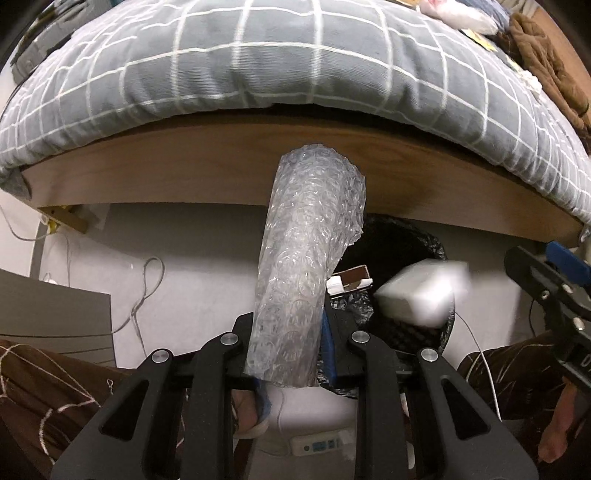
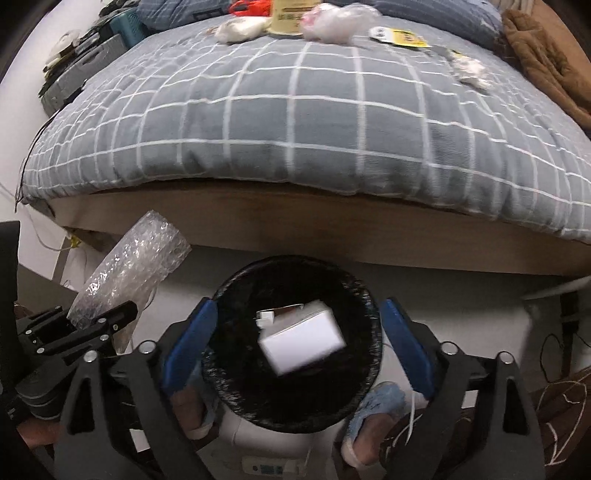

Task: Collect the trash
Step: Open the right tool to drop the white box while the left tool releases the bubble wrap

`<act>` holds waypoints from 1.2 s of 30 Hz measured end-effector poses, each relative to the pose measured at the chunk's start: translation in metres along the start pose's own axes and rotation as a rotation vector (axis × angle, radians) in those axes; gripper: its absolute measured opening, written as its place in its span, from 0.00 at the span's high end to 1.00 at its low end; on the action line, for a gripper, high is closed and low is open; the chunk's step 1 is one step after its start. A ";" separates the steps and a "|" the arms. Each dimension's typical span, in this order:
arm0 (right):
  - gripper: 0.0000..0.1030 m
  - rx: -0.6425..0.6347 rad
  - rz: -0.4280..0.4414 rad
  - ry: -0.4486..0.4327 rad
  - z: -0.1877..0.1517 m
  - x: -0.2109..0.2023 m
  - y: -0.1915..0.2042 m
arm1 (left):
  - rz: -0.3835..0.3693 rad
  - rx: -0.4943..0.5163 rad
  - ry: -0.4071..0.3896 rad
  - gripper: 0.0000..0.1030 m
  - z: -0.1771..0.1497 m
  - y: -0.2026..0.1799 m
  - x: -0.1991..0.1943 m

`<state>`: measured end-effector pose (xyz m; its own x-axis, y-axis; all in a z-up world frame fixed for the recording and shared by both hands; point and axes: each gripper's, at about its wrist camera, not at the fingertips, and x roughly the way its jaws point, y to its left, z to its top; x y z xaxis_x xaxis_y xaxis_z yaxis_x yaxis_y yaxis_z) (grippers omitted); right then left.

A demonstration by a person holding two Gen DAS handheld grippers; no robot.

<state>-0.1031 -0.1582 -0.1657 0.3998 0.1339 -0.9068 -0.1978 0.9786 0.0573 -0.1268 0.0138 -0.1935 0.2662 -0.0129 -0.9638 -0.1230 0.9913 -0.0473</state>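
My left gripper (image 1: 291, 325) is shut on a roll of clear bubble wrap (image 1: 306, 258) that sticks up from between its fingers. Just to its right stands a black bin (image 1: 417, 343) lined with a black bag. In the right wrist view my right gripper (image 2: 297, 306) hangs open right over the bin (image 2: 295, 406), its blue pads (image 2: 190, 343) wide apart. A white box (image 2: 303, 341), blurred, sits between the pads and touches neither, above the bin's opening; it shows too in the left wrist view as the white box (image 1: 421, 295). A smaller carton (image 1: 351, 278) lies inside the bin.
A bed with a grey checked quilt (image 2: 295, 122) and a wooden frame (image 2: 332, 229) stands behind the bin. Plastic bags (image 2: 332, 18), yellow labels (image 2: 402, 37) and a brown garment (image 2: 543, 62) lie on it. Cables (image 1: 147, 295), a power strip (image 1: 317, 445) and a person's slippered feet (image 2: 373, 417) are on the floor.
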 end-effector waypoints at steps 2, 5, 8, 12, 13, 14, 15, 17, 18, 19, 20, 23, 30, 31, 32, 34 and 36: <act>0.10 0.013 -0.013 -0.006 -0.002 0.000 -0.010 | -0.001 0.016 -0.001 0.78 0.001 -0.008 0.002; 0.10 0.039 -0.041 -0.003 -0.006 0.000 -0.029 | -0.001 0.040 -0.001 0.78 0.003 -0.022 0.002; 0.08 0.065 -0.061 0.004 -0.014 -0.001 -0.046 | -0.017 0.060 -0.002 0.78 0.005 -0.038 0.002; 0.07 0.085 -0.087 -0.008 -0.018 -0.006 -0.063 | -0.035 0.088 0.002 0.78 0.009 -0.059 0.004; 0.07 0.093 -0.092 -0.012 -0.018 -0.008 -0.069 | -0.039 0.099 0.002 0.78 0.010 -0.066 0.004; 0.07 0.099 -0.097 -0.017 -0.019 -0.009 -0.073 | -0.040 0.108 0.000 0.78 0.010 -0.071 0.004; 0.07 0.107 -0.103 -0.021 -0.019 -0.011 -0.077 | -0.044 0.116 -0.001 0.78 0.011 -0.076 0.003; 0.07 0.117 -0.112 -0.026 -0.018 -0.013 -0.084 | -0.053 0.130 0.003 0.78 0.012 -0.086 0.004; 0.07 0.125 -0.118 -0.029 -0.019 -0.014 -0.088 | -0.054 0.135 0.004 0.78 0.012 -0.089 0.005; 0.07 0.132 -0.123 -0.029 -0.019 -0.015 -0.092 | -0.057 0.142 0.006 0.78 0.012 -0.095 0.007; 0.07 0.140 -0.127 -0.029 -0.020 -0.015 -0.097 | -0.060 0.146 0.008 0.78 0.011 -0.098 0.007; 0.07 0.167 -0.135 -0.028 -0.024 -0.017 -0.110 | -0.077 0.155 0.021 0.78 0.010 -0.107 0.013; 0.07 0.191 -0.142 -0.021 -0.027 -0.016 -0.122 | -0.087 0.197 0.036 0.78 0.004 -0.126 0.021; 0.07 0.192 -0.141 -0.020 -0.027 -0.016 -0.123 | -0.085 0.198 0.036 0.77 0.003 -0.126 0.022; 0.07 0.192 -0.139 -0.022 -0.027 -0.016 -0.123 | -0.078 0.199 0.035 0.74 0.004 -0.126 0.023; 0.07 0.186 -0.137 -0.026 -0.026 -0.017 -0.121 | -0.060 0.195 0.017 0.69 0.003 -0.123 0.021; 0.07 0.178 -0.135 -0.030 -0.024 -0.018 -0.118 | -0.044 0.197 -0.005 0.54 0.001 -0.118 0.019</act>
<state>-0.1082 -0.2796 -0.1658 0.4389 0.0019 -0.8985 0.0190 0.9998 0.0114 -0.1060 -0.1034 -0.2057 0.2717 -0.0566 -0.9607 0.0777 0.9963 -0.0367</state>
